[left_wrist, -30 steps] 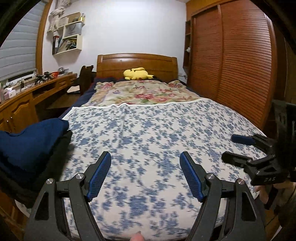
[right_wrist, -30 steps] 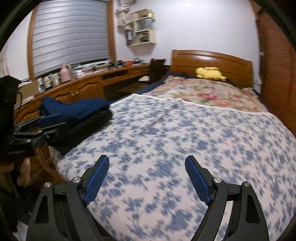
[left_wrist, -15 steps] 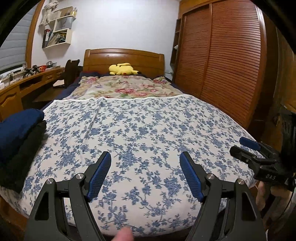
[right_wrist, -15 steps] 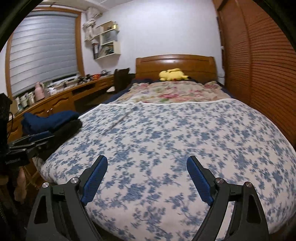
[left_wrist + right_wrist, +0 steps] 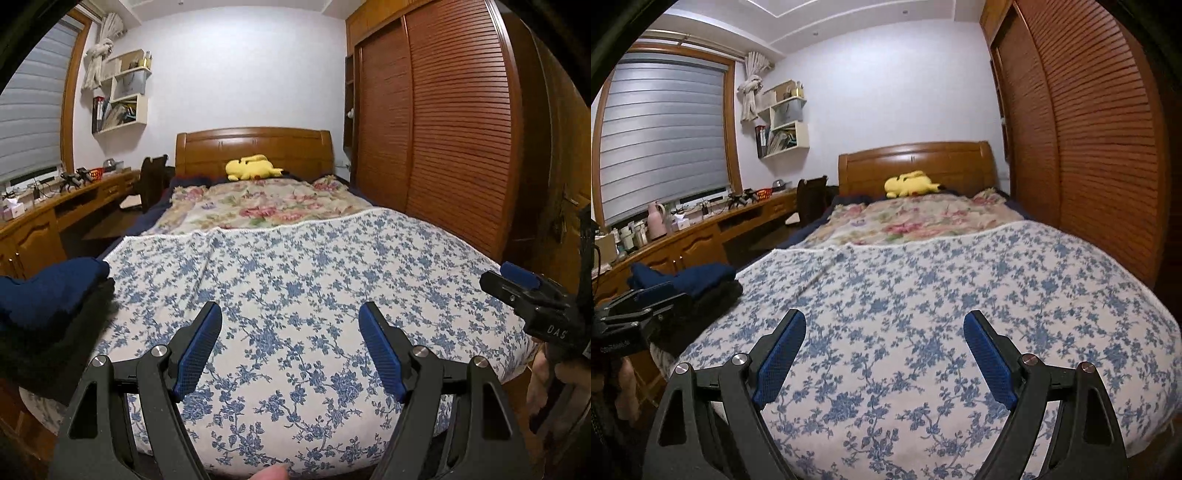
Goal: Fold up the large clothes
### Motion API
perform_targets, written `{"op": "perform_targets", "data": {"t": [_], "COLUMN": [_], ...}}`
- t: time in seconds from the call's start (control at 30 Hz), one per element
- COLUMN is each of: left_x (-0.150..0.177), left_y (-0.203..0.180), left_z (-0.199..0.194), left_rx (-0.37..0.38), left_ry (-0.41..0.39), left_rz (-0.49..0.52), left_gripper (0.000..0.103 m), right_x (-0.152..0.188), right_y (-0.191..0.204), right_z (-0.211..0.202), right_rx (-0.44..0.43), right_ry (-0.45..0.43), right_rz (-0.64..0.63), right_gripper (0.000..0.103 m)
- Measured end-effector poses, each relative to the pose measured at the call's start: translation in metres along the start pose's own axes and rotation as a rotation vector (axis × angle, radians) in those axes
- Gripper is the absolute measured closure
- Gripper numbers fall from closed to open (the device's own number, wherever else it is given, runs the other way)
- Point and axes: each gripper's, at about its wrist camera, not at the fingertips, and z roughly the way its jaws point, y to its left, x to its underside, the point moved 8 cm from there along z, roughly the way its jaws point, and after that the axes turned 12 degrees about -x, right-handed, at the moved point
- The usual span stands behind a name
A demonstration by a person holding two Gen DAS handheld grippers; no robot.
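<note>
1. Two grippers hover over the foot of the bed (image 5: 295, 280), the left gripper (image 5: 290, 343) and the right gripper (image 5: 884, 350) both spread wide with nothing between the blue pads.
2. Clothes lie at the bed's left edge — a navy garment (image 5: 48, 291) stacked on a black garment (image 5: 55, 339), already looking folded into a pile.
3. Whether that pile is finished work or waiting its turn, I can't judge from here; the blue-flowered cover (image 5: 923, 295) is otherwise bare.
4. For any grab, I'd say keep the jaws wide, come in low and pinch one layer only — thick cloth bunches easily.
</note>
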Motion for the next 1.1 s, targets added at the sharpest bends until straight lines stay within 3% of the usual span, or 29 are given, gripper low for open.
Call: {"op": "perform_targets", "data": {"t": [1.1], "left_x": [0.001], "left_y": [0.009], "left_z": [-0.003], "left_rx": [-0.024], "left_ry": [-0.018], "left_rz": [-0.014], "left_gripper": [0.026], "right_x": [0.013], "right_y": [-0.001], "right_z": [0.018], "right_rx": [-0.001], "right_ry": [-0.001], "right_rz": [-0.019], "right_gripper": [0.015]}}
